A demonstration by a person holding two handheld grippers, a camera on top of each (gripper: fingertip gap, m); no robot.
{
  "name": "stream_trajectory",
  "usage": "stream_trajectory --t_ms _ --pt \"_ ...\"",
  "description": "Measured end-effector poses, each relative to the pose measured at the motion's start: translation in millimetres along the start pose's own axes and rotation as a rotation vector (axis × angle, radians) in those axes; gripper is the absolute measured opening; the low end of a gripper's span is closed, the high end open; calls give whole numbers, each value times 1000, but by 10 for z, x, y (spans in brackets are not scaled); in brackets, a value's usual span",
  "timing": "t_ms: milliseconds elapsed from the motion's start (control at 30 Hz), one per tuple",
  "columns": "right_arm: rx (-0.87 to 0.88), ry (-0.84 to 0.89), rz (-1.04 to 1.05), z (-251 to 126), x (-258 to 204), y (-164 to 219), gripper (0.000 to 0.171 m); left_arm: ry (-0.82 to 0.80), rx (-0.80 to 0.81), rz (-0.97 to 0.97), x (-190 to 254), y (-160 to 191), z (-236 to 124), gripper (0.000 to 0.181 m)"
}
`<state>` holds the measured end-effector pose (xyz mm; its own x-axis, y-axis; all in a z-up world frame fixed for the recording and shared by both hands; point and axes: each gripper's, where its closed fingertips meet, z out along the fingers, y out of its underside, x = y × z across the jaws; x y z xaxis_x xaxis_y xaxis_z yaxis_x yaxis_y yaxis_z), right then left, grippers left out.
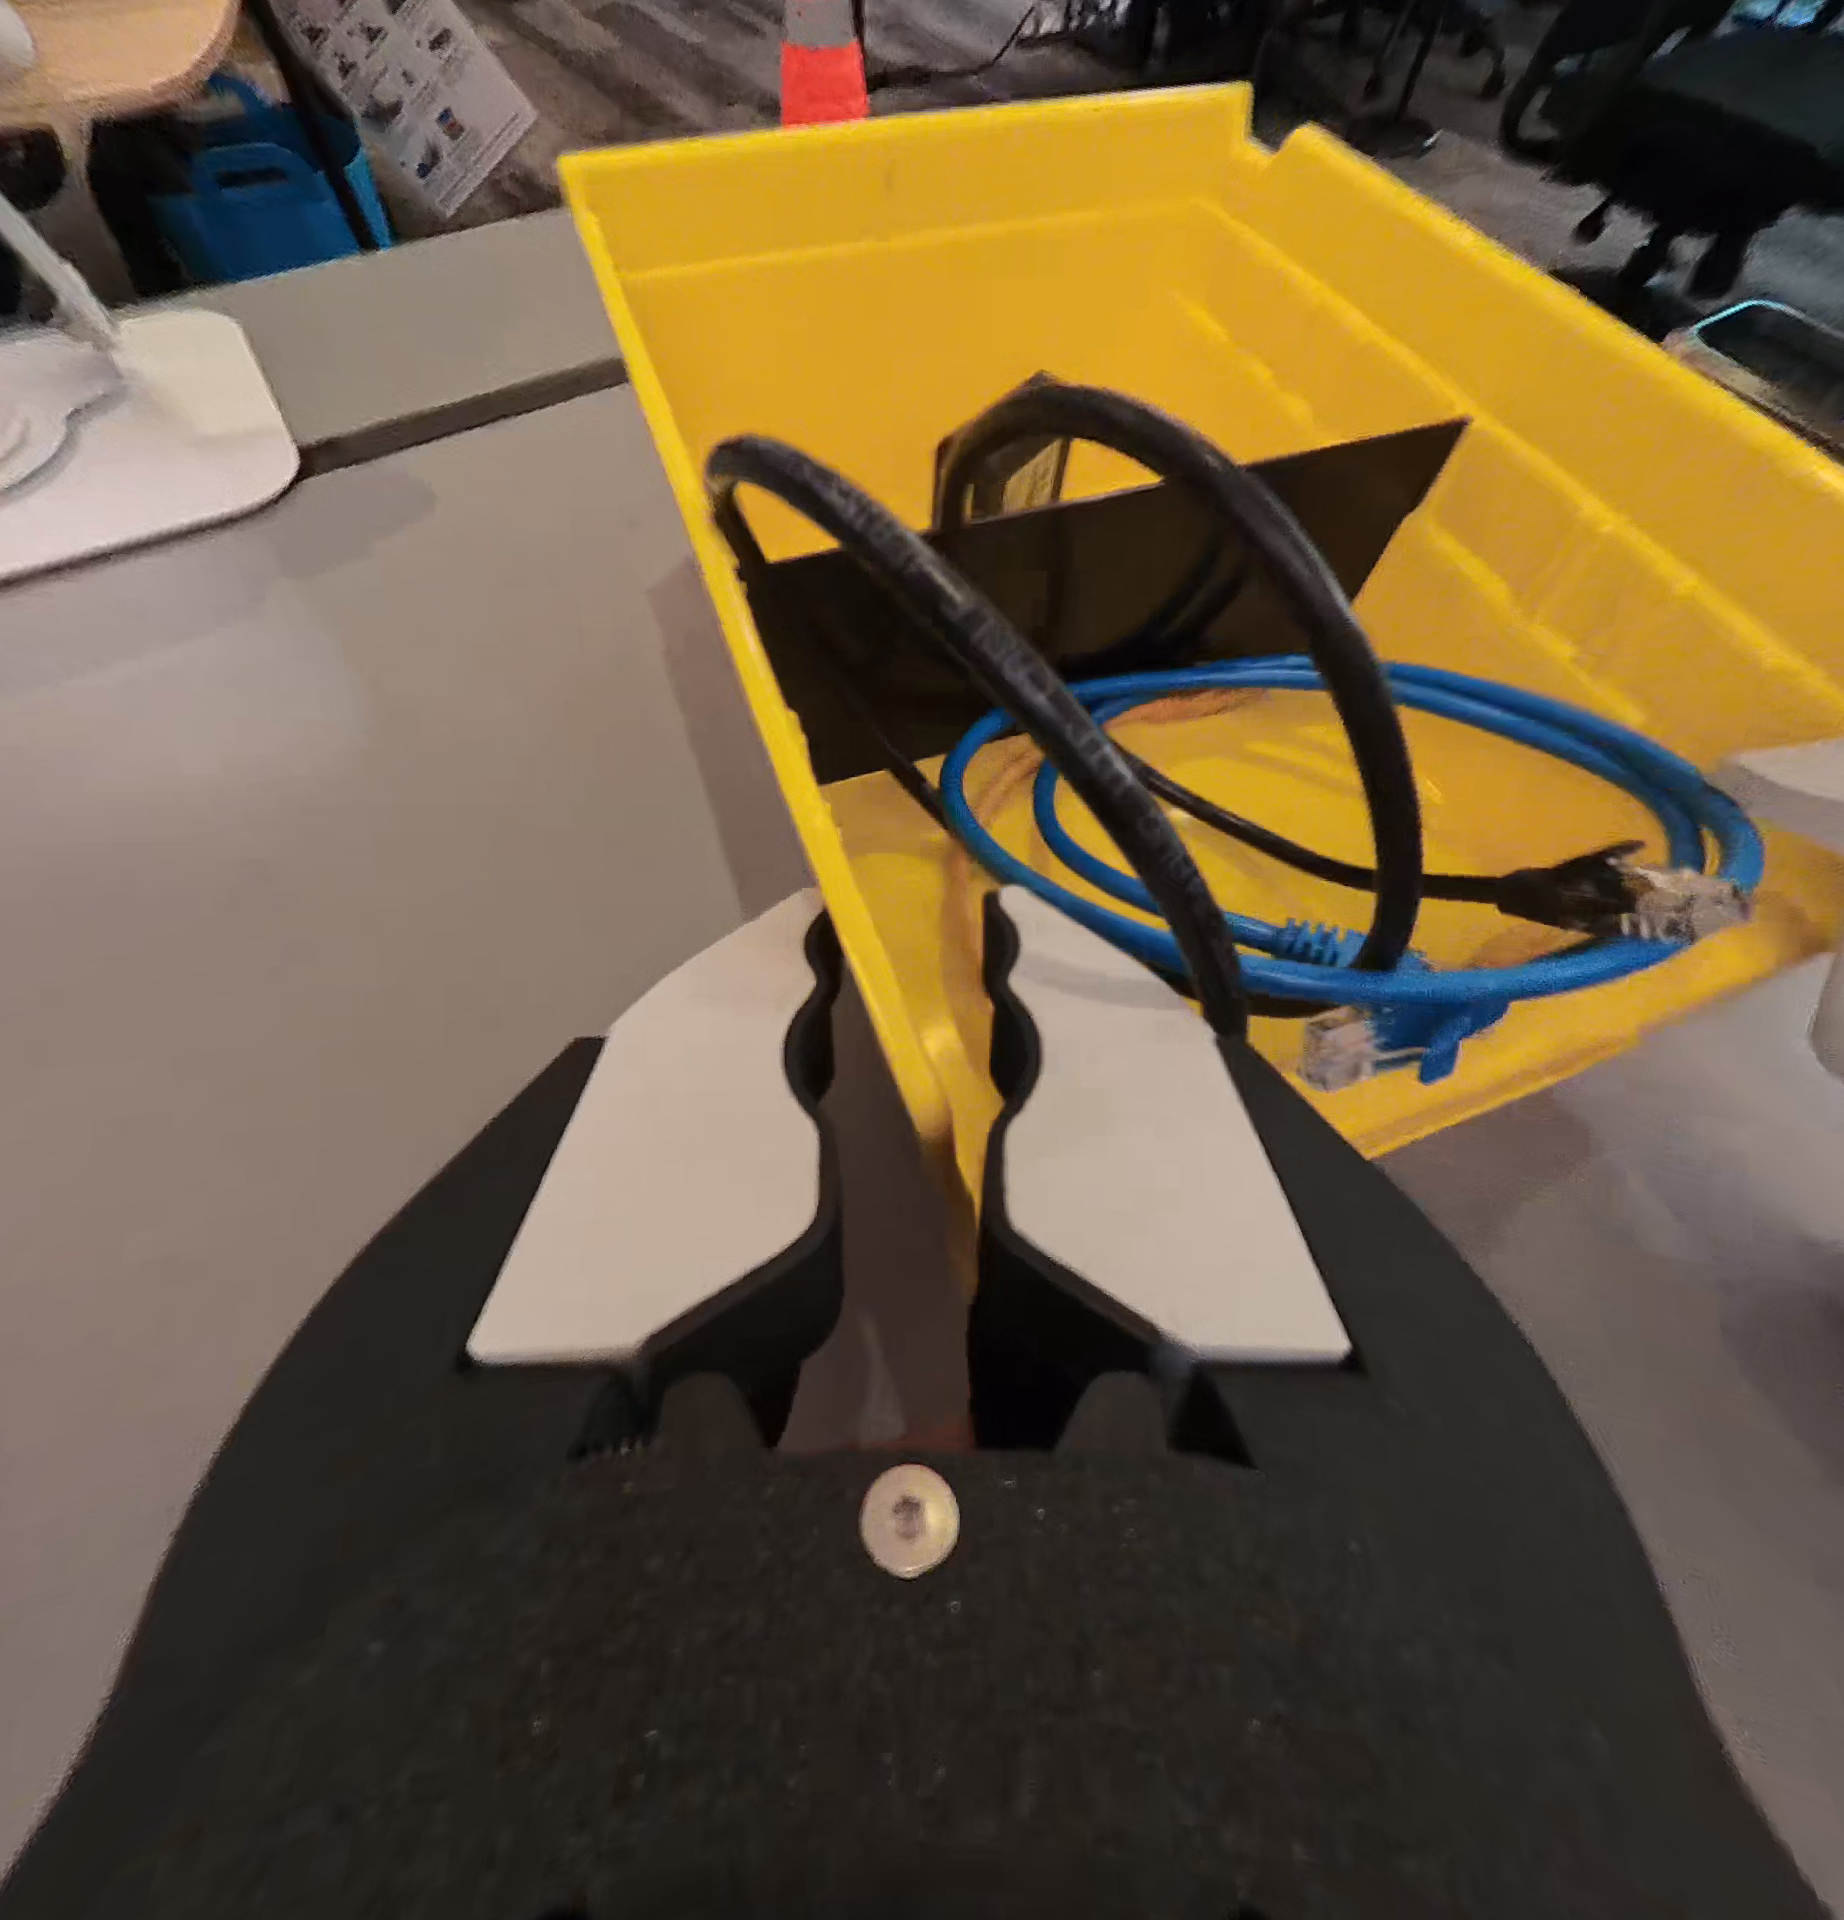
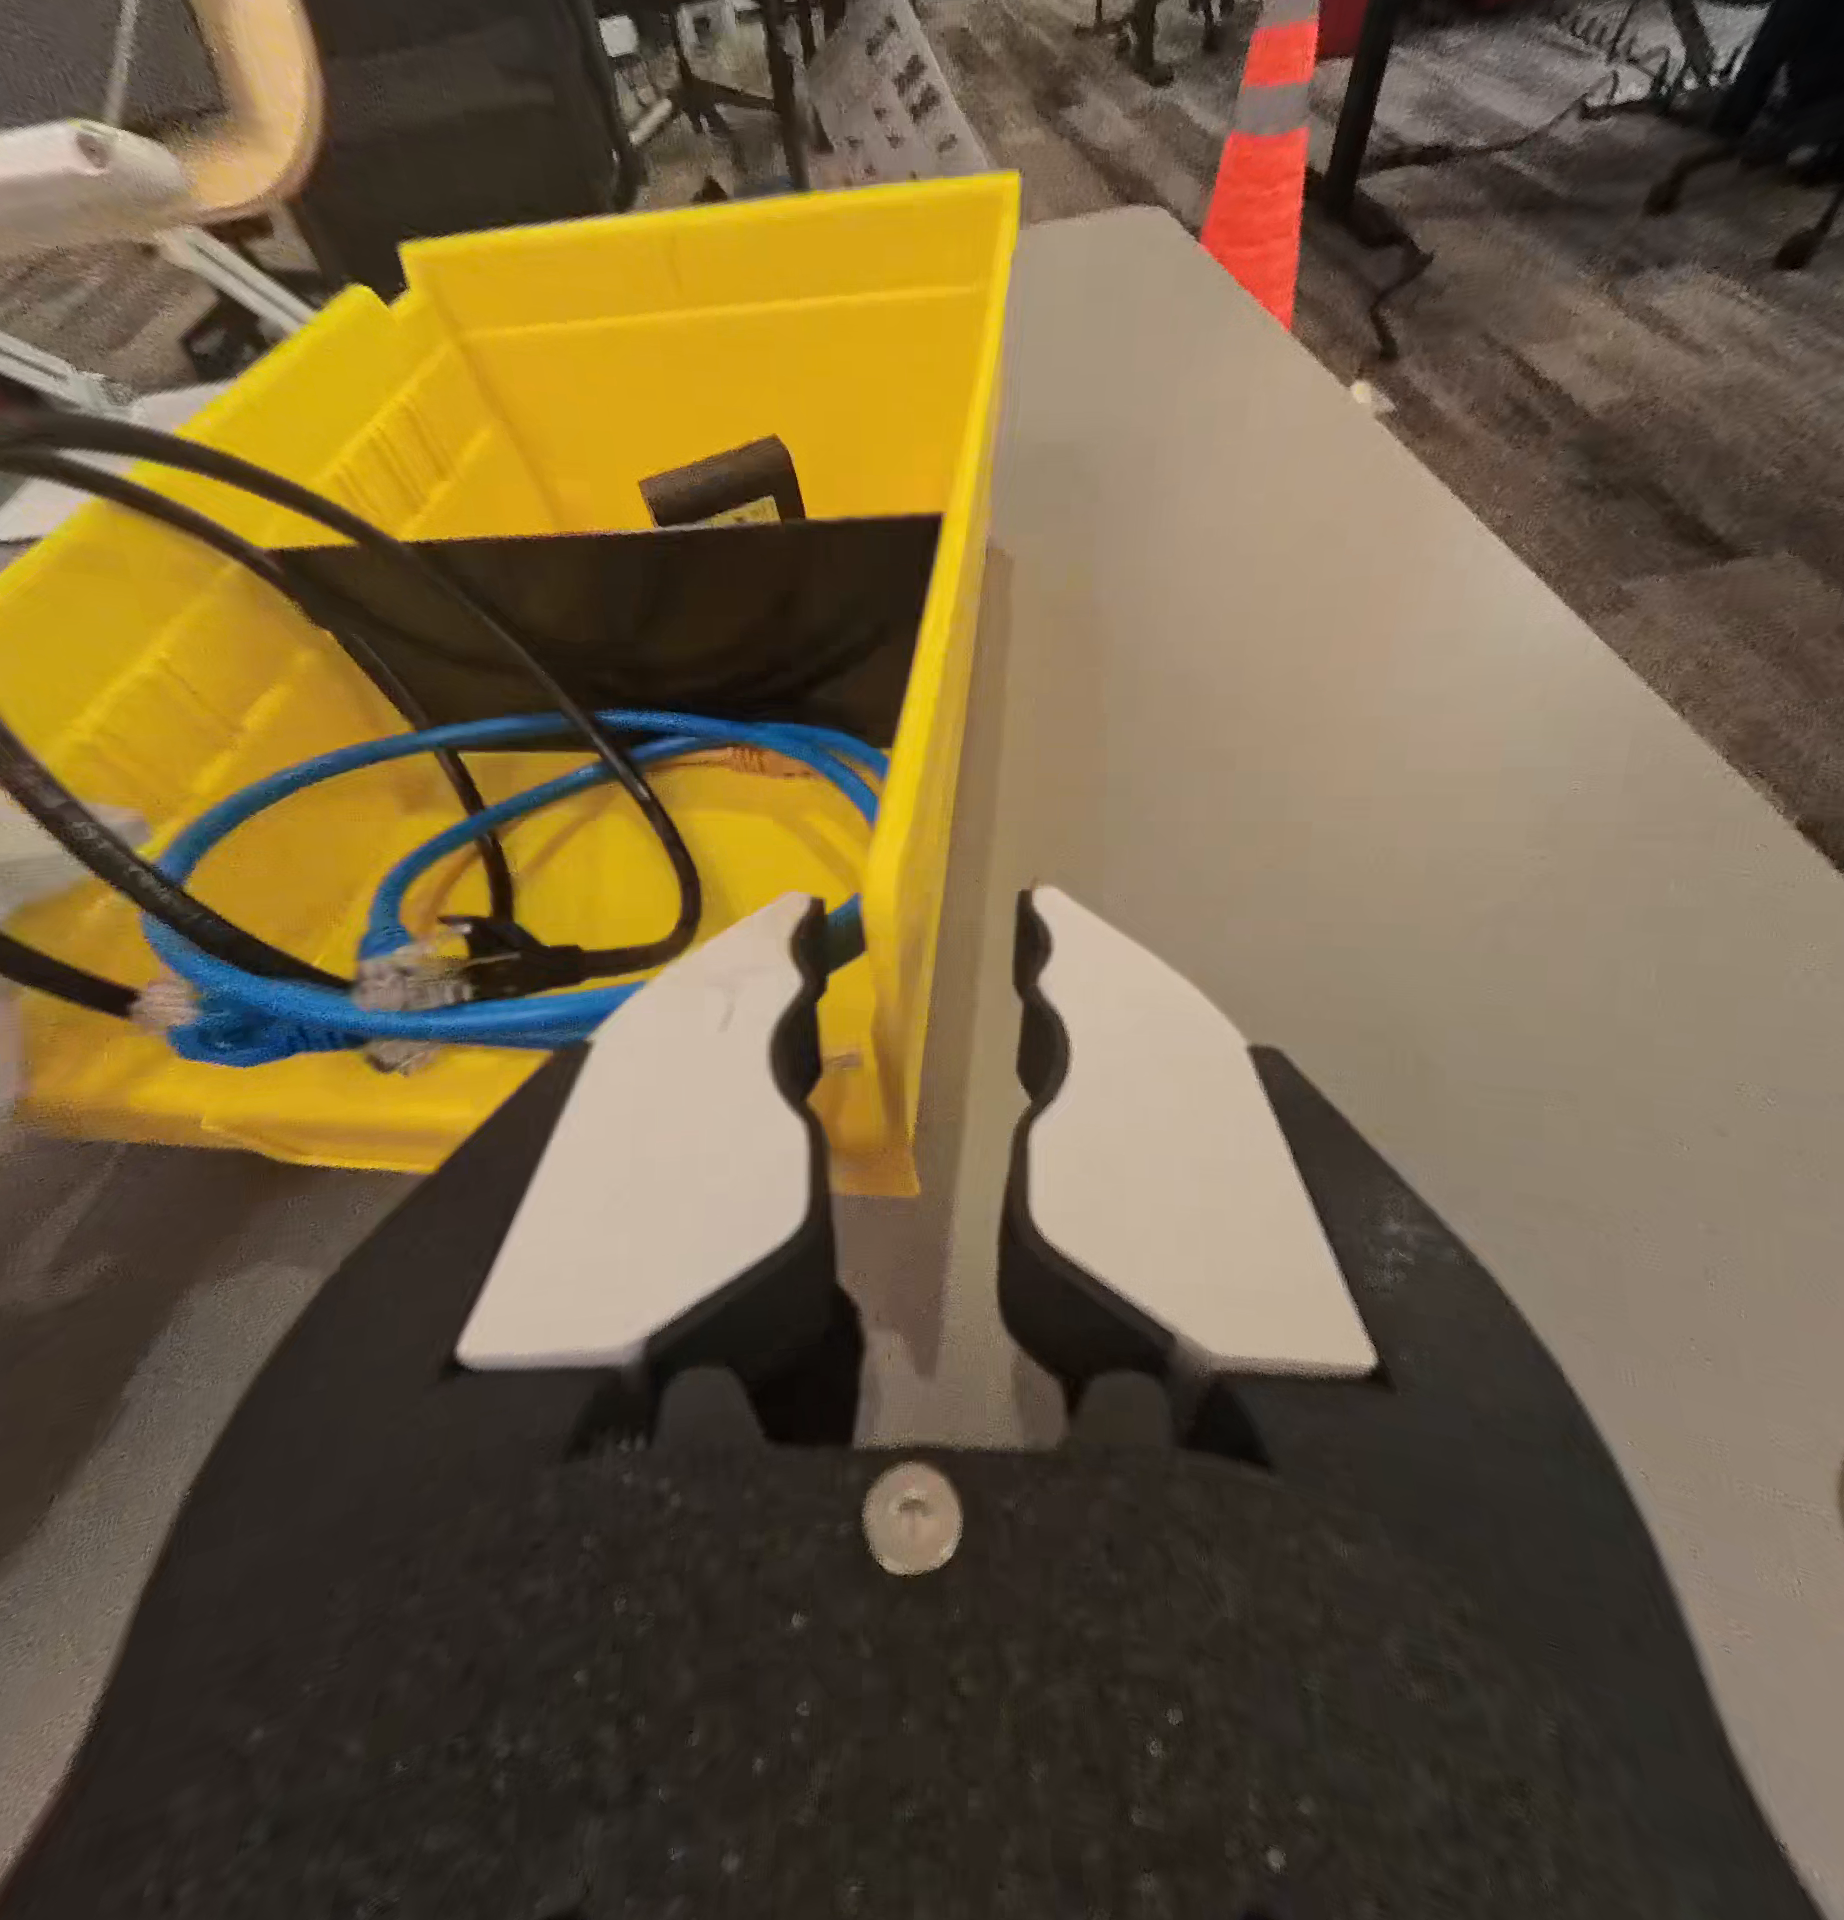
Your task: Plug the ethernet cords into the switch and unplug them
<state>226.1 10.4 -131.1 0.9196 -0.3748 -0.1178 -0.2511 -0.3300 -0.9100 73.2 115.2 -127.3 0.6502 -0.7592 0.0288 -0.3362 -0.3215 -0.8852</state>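
At the near left corner of the yellow bin (image 1: 1011, 312), the left gripper (image 1: 902, 914) was held with its fingers apart and nothing clasped; the bin's left wall was seen to run into the gap between them. The right gripper (image 2: 918, 904) was likewise held apart and empty, its gap placed over the bin's right wall and the bare strip of the grey table (image 2: 1365, 727) beside it.

Just beyond the fingertips, in the near compartment of the bin, the blue ethernet cord (image 1: 1365, 935) was seen coiled flat on the floor, with its clear plugs lying at the near edge. The black ethernet cord (image 1: 1053, 665) was seen arching in tall loops above the blue one, one of its plugs resting by the blue plugs near the front lip. An orange cord (image 2: 757, 762) was partly seen beneath the blue coil.

Behind the cords, a black divider (image 1: 1105, 582) was set across the bin, and a dark boxy object (image 2: 726, 483) was seen standing behind it; whether that was the switch could not be told. No cord could be seen to be plugged into it.

Farther out, a white stand base (image 1: 139, 436) was seen on the table to the left, and an orange traffic cone (image 2: 1261, 177) stood on the carpet beyond the table.
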Motion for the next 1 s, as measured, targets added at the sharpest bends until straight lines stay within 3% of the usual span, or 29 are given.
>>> stream_trajectory --t_ms 33,100,333,567,800,933,1000 --pt "-17 6 18 50 15 31 23 -18 -14 -25 -46 -5 9 13" --pt "-38 -54 58 107 -60 37 10 -48 -31 -40 -106 -9 27 9" --pt "-50 3 10 60 -233 -27 3 -105 -12 -31 -254 -49 -192 7" --pt "52 -104 -61 60 -1183 -277 3 -270 75 -16 -1028 -179 -871 6" --pt "-38 -223 -152 176 -2119 45 3 -383 7 -92 -1766 298 -1383 6" --pt "-96 -224 -211 247 -2292 263 4 -348 -66 -127 -1914 643 -1381 10" --pt "-54 -229 -219 258 -2278 219 8 -274 -66 -81 -1850 657 -1350 16"
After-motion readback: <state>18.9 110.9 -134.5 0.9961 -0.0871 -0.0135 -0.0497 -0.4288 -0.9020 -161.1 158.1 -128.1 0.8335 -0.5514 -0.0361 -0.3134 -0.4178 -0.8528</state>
